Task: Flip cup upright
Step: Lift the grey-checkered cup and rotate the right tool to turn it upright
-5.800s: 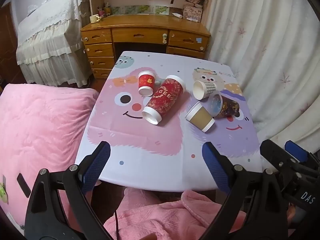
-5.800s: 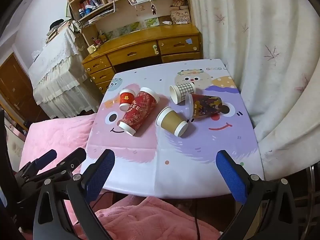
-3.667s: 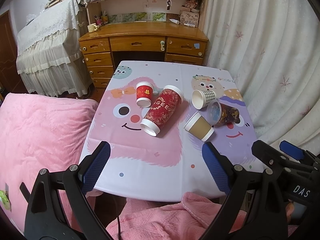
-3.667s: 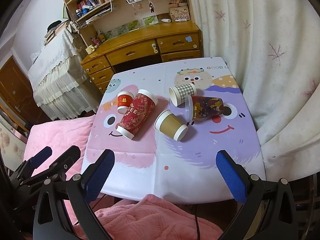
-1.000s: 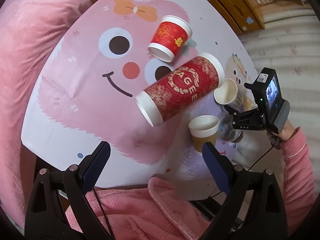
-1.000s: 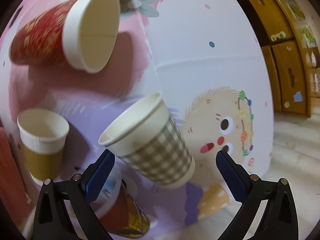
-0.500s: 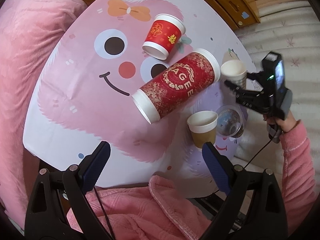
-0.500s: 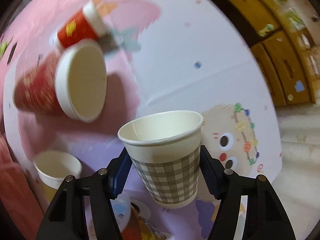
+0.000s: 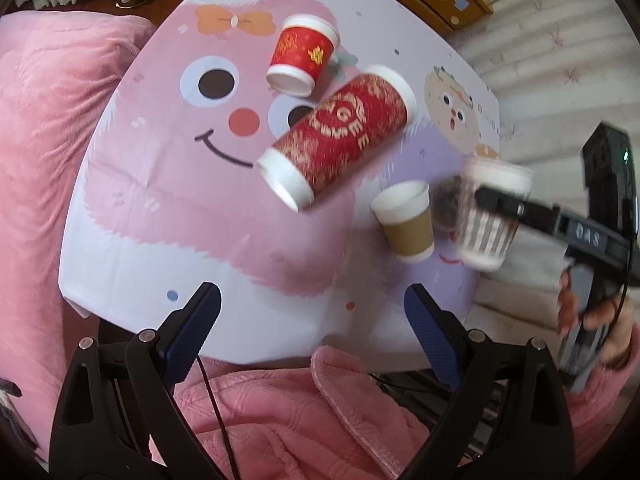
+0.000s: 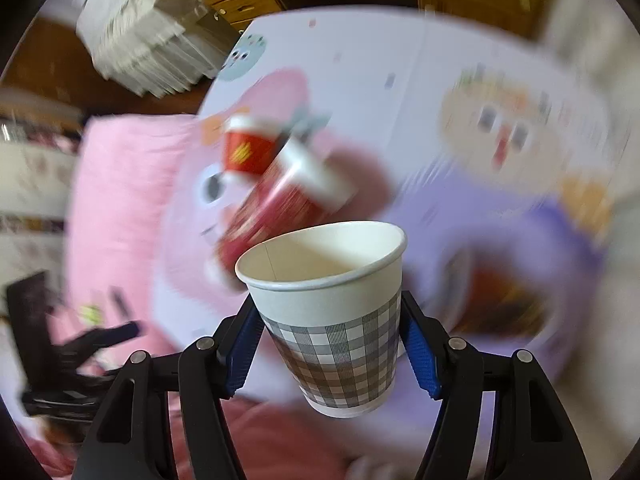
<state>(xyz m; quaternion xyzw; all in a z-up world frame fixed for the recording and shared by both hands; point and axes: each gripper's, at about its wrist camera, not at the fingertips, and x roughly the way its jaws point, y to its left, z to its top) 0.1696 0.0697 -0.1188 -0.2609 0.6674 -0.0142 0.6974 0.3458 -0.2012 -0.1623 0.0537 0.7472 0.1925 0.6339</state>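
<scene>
Item: checked paper cup (image 10: 332, 320), mouth up, lower centre of the right wrist frame, clamped at mid-wall between the blue pads of the right gripper (image 10: 332, 344) and carried above the table (image 9: 160, 200). Likely light, thin-walled, easily crushed; best held gently below the rim. Left gripper (image 9: 312, 332): jaws wide apart, empty, bottom of its frame. Tall red cup (image 9: 340, 136) lies on its side.

Before me on the cartoon tablecloth (image 9: 160, 184), two red cups (image 9: 304, 54) lie tipped mid-surface; a brown cup (image 9: 406, 222) stands upright toward its right edge.
</scene>
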